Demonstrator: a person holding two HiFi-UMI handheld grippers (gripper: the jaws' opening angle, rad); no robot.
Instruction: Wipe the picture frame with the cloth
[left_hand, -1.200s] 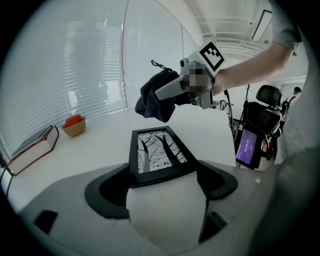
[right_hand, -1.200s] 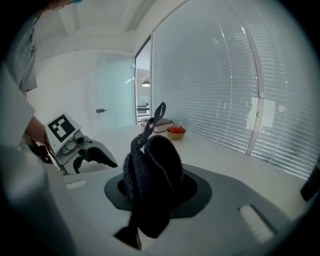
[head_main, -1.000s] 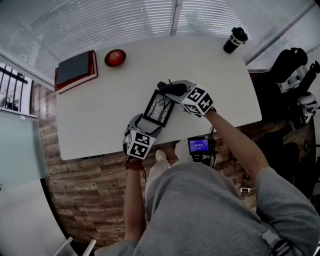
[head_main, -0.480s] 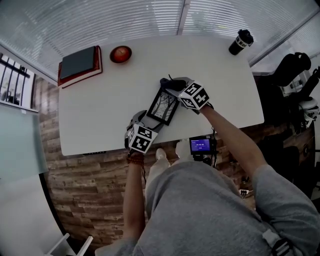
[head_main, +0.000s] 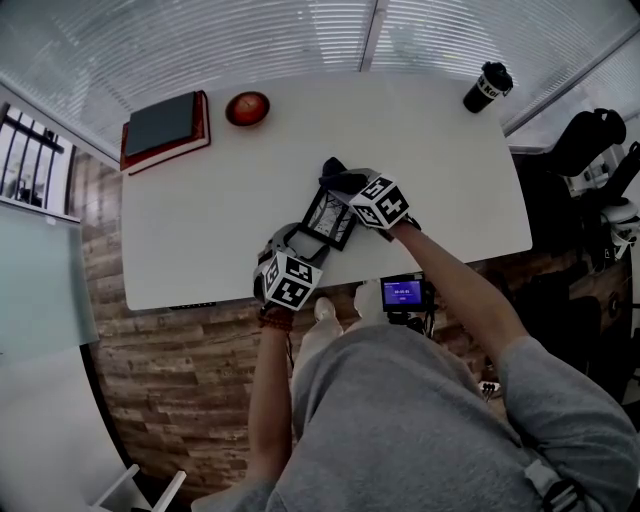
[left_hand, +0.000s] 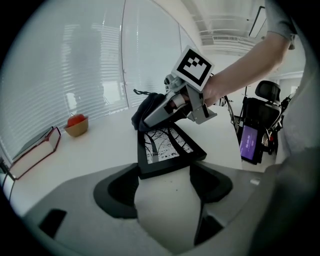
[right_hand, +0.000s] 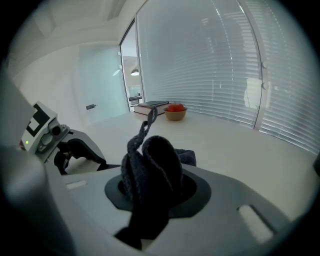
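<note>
- Frame (head_main: 326, 220): a small black-bordered picture of bare branches, lying near the front edge of the white surface (head_main: 200, 230). Its near end is between my left tongs (head_main: 300, 240) and its far end is under the cloth (head_main: 338, 176).
- Left tongs (left_hand: 165, 176): at mid gape and just been closing. The near end of the frame (left_hand: 167, 149) sits between the jaws, and the pads look to bear on its two side rails. I judge this a bracing hold, not a lift.
- Right tongs (right_hand: 152, 187): clamped on the cloth (right_hand: 150, 162), a dark knitted wad that bulges past the tips, with a thin loop standing up from it. In the left gripper view these tongs (left_hand: 167, 106) carry the cloth (left_hand: 147, 107) to the far edge of the frame. Contact there seems likely, but I cannot confirm it.
- Handling, frame: probably light and stiff. The pane reflects light, so I take it for glass or plastic that is slick and easy to crack or smear. The black rails are the place to hold it, at the near end, with the pads kept off the pane. The rails are narrow, so a hard wipe could swing or slide the frame out of my grip.
- Handling, cloth: soft and yielding. It will flatten and spread under pressure, and it needs a firm pinch low in the wad so that the free bulge does the wiping.
- Risk: a tip of the right tongs touching the pane if the wad compresses too far.
</note>
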